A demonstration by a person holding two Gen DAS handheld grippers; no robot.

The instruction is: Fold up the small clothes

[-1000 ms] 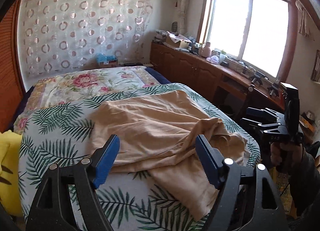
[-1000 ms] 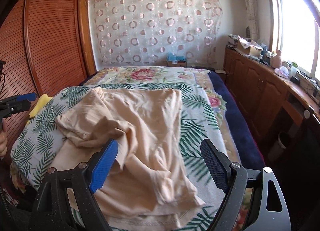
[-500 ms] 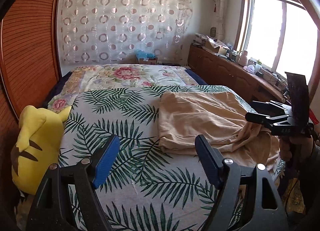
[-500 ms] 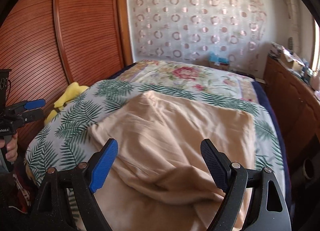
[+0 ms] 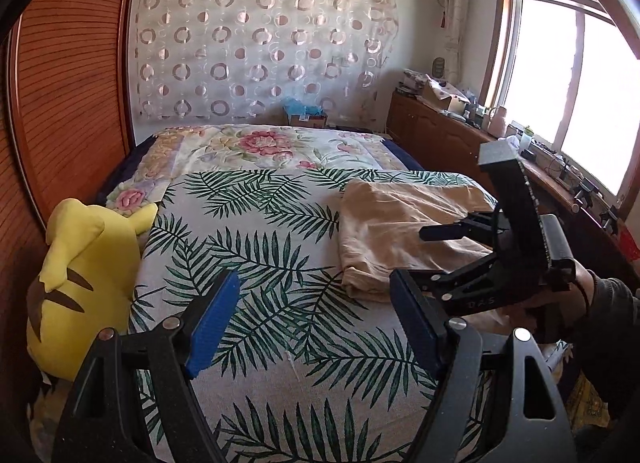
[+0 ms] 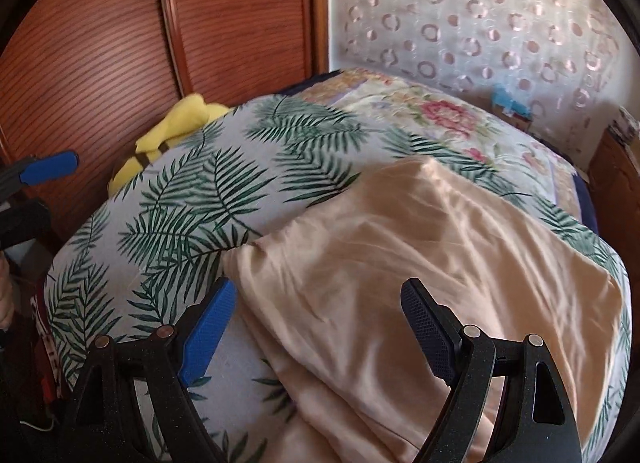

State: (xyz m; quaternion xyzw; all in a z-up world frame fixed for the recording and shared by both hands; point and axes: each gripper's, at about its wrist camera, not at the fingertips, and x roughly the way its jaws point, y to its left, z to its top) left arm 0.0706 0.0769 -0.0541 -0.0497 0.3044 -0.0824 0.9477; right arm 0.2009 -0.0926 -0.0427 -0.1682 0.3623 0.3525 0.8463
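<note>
Far left, a yellow plush toy point(image 5: 76, 287) leans against the ribbed wooden wardrobe doors point(image 5: 68, 75) at the bed's edge. Beside it spreads the palm-leaf bedspread point(image 5: 256, 247), with a floral quilt point(image 5: 256, 147) lying beyond it toward the circle-patterned curtain point(image 5: 256, 47) on the far wall.

The left hand-held gripper point(image 5: 316, 327) hovers over bare leaf-print cloth, its blue-padded jaws standing wide apart with nothing between them, well short of the garment.

Right of that lies the task's thing, a peach-beige garment point(image 5: 400, 231), loosely folded and rumpled on the right half of the bedspread; its left edge runs straight, and its near part spills toward the bed's near edge point(image 6: 360, 343).

The right hand-held gripper point(image 6: 320, 327) hangs just above that garment near its left border, jaws spread wide and gripping nothing; whether the fingers brush the fabric cannot be told. In the left wrist view this same tool point(image 5: 476, 259) is seen side-on over the cloth, held by a hand point(image 5: 560, 303) in a dark sleeve.

Far right, a wooden counter point(image 5: 440, 135) cluttered with small items runs beneath a bright window point(image 5: 568, 95)
</note>
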